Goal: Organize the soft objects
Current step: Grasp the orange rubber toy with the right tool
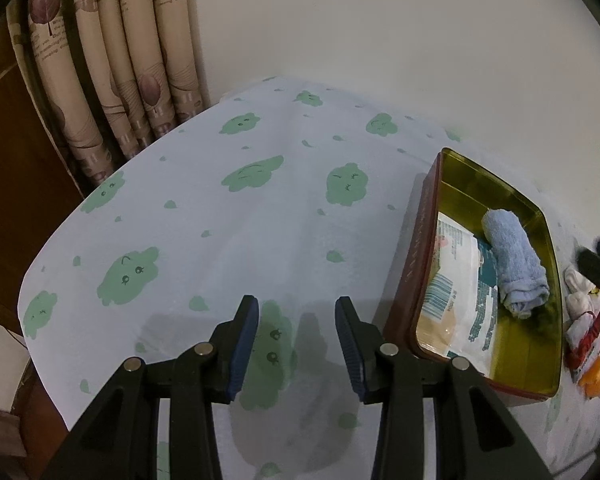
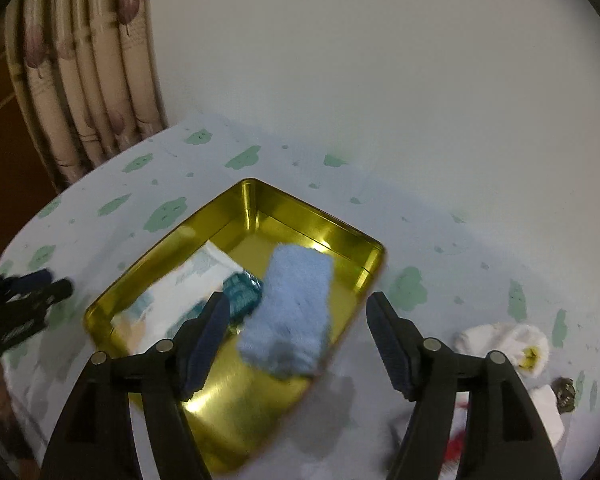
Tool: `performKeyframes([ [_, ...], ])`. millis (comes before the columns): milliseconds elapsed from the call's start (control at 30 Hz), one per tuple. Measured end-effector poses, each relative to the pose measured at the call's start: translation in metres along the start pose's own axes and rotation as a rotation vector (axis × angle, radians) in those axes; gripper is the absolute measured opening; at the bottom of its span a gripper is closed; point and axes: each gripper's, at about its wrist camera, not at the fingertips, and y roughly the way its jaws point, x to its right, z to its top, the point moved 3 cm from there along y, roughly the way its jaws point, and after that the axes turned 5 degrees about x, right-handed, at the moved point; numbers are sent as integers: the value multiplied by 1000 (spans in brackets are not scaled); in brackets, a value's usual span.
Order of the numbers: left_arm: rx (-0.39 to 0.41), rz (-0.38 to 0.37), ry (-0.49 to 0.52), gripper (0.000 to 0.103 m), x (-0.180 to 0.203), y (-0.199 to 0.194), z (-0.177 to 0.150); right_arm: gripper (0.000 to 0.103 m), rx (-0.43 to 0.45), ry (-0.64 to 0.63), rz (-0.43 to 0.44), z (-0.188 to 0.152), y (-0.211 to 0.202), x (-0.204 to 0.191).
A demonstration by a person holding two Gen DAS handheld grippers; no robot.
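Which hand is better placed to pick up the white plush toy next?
Right, probably. Its tongs are open and empty, with the white plush toy just beside them. The left tongs hover over bare cloth beyond the tin.

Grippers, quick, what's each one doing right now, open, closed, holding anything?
Left gripper: open, empty, over the tablecloth.
Right gripper: open, holding nothing; blue towel lies in the tin.
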Motion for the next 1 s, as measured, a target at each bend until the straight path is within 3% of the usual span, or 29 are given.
performKeyframes([
  [233, -2, -19, 12, 41, 7, -3, -2, 68, -28, 17, -38, -43, -68, 67],
  [367, 10, -5, 40, 41, 12, -6, -3, 77, -64, 69, -73, -76, -92, 113],
  [467, 17, -4, 60, 41, 16, -7, -3, 77, -109, 74, -101, -104, -101, 141],
  [700, 20, -36, 82, 41, 24, -9, -5, 77, -204, -16, -64, -149, -92, 156],
  [1000, 88, -22, 146, 41, 36, -19, -5, 76, -262, -78, 4, -165, -55, 161],
])
